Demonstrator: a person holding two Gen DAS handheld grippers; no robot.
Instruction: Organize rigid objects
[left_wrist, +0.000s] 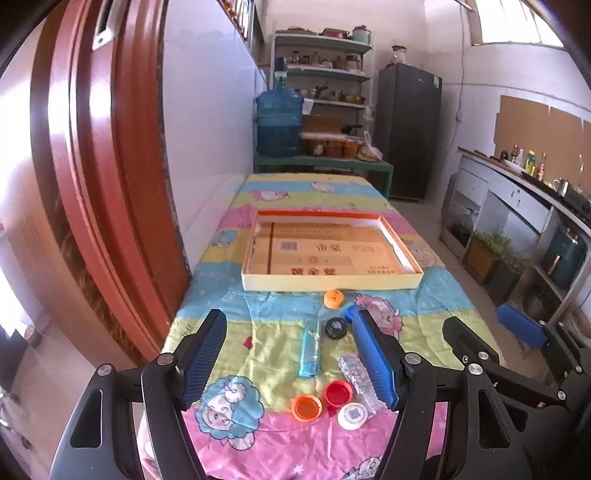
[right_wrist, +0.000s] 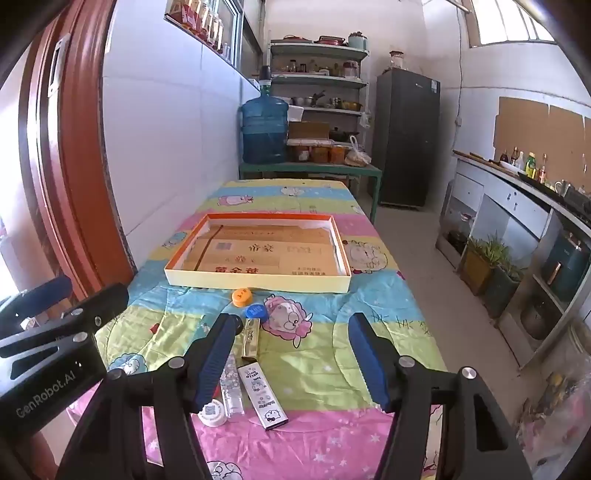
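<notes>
A shallow cardboard box (left_wrist: 332, 283) (right_wrist: 258, 282) with an orange rim lies open on the cartoon-print tablecloth. In front of it are scattered an orange cap (left_wrist: 333, 298) (right_wrist: 242, 297), a black cap (left_wrist: 335, 328), a blue cap (right_wrist: 256, 311), a blue lighter (left_wrist: 309, 349), a clear patterned lighter (left_wrist: 360, 380) (right_wrist: 232, 387), a red cap (left_wrist: 338, 393), a second orange cap (left_wrist: 306, 407) and a white cap (left_wrist: 352, 415) (right_wrist: 212, 413). A gold lighter (right_wrist: 251, 338) and a white printed lighter (right_wrist: 262, 395) lie nearby. My left gripper (left_wrist: 290, 321) and right gripper (right_wrist: 293, 325) hover open above the cloth, holding nothing.
A red door frame (left_wrist: 103, 184) stands close on the left. Behind the table are a blue water jug (left_wrist: 279, 122), shelves and a dark fridge (left_wrist: 410, 129). A counter (right_wrist: 517, 192) with bottles and plant pots runs along the right, across a floor aisle.
</notes>
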